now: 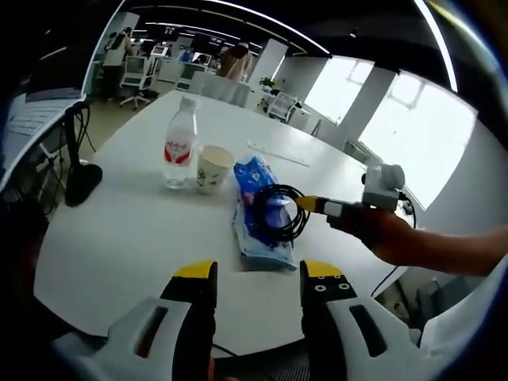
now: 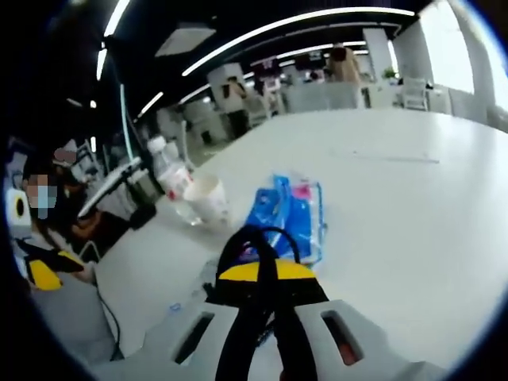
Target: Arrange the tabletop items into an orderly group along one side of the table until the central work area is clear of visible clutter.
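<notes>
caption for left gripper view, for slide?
Right hand-held gripper holds black cable over blue pack, beside cup and bottle.

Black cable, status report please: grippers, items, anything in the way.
Right gripper shut on black cable, over blue packet. Left gripper open, holding nothing. Water bottle and paper cup upright beside the packet. Nothing blocking.

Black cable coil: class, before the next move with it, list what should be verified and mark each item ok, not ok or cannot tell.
1. Right tool shut on the black cable coil: ok.
2. Coil lifted clear of the blue packet: cannot tell; it hangs over the packet.
3. Left tool open and holding nothing: ok.
4. Water bottle upright: ok.
5. Paper cup upright beside the bottle: ok.
6. Table has bare surface for setting the coil down: ok.
</notes>
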Action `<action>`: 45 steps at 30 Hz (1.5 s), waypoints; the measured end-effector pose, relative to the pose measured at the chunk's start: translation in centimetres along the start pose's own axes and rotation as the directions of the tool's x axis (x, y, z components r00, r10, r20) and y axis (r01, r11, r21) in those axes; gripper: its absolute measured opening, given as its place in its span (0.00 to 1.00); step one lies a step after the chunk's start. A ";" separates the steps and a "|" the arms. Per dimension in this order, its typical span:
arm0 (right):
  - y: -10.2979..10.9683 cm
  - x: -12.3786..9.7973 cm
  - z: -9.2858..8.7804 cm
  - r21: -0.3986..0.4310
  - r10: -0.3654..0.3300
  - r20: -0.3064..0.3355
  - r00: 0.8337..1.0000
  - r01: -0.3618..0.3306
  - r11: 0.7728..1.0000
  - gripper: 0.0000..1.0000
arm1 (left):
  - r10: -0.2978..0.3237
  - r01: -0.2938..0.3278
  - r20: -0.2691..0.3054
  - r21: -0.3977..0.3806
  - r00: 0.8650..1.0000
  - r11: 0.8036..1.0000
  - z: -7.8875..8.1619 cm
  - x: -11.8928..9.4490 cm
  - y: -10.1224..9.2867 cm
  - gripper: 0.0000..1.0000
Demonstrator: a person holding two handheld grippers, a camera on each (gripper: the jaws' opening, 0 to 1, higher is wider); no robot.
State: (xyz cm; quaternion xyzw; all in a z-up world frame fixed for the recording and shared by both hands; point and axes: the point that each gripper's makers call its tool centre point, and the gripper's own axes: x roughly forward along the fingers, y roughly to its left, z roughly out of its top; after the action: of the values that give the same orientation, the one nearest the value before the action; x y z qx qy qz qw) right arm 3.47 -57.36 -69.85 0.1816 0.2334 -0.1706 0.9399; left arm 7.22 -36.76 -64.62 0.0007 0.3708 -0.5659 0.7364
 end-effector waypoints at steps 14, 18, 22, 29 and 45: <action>0.7 -2.1 0.3 -0.049 0.029 0.017 0.999 -0.029 0.998 0.00 | 0.001 -0.001 0.004 -0.014 1.000 1.000 -0.6 -0.6 0.1 0.40; 0.4 -2.8 0.3 -0.055 0.026 0.021 0.999 -0.025 0.998 0.00 | 0.001 -0.001 0.007 -0.018 1.000 1.000 -0.6 -0.6 0.1 0.40; 0.3 -3.9 0.4 -0.061 0.022 0.028 0.999 -0.020 0.998 0.00 | -0.001 0.001 0.009 -0.019 1.000 1.000 -0.7 -0.6 0.0 0.40; -0.4 -5.8 0.9 -0.074 0.000 0.045 0.999 0.003 0.997 0.00 | -0.011 0.011 0.004 -0.018 1.000 1.000 -1.1 -0.4 -0.2 0.40; -6.0 -10.5 -0.2 0.001 -0.128 0.060 0.990 0.128 0.992 0.00 | -0.002 0.002 -0.010 0.012 1.000 1.000 -0.9 0.0 0.2 0.41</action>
State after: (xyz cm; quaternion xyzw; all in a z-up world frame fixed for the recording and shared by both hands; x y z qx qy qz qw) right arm -7.85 -60.07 -66.37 0.1599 0.2167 -0.2356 0.9338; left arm 6.95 -36.33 -65.36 0.0075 0.3708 -0.5690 0.7340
